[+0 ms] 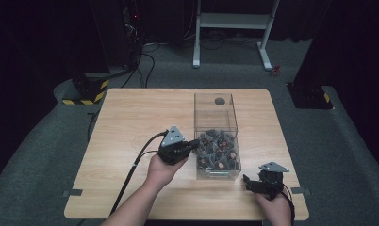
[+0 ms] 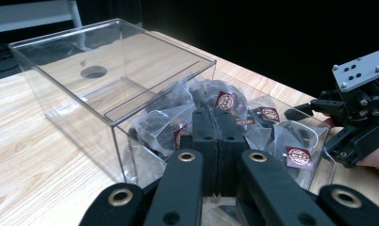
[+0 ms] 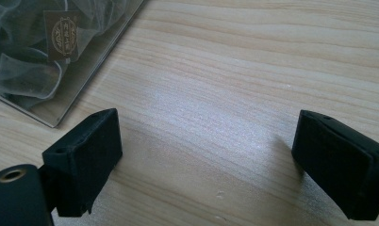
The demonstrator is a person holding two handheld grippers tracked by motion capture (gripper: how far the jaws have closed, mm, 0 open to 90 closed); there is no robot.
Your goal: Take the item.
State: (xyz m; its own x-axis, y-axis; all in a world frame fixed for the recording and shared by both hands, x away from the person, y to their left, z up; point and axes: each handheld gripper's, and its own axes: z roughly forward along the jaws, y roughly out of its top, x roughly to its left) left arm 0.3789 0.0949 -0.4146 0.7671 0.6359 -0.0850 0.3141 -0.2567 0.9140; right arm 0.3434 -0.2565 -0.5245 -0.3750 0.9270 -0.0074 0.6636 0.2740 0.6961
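Clear plastic box [image 1: 216, 136] stands right of centre on the wooden table [image 1: 131, 122], its near half heaped with tea bags [image 1: 218, 149] in mesh sachets, its far half bare.

Left gripper [image 1: 193, 143] sits at the box's left wall, near the pile. In the left gripper view its jaws are pressed together, with no sachet visibly between them, so no bag appears to be out yet. Judging from this, picking has barely begun and the whole pile remains.

Right gripper [image 1: 248, 181] rests low by the table's near right corner, just beside the box's near wall, jaws spread wide over bare wood.

Room: the left half of the table is open for setting bags down. On the right, only a narrow strip lies between box and table edge.
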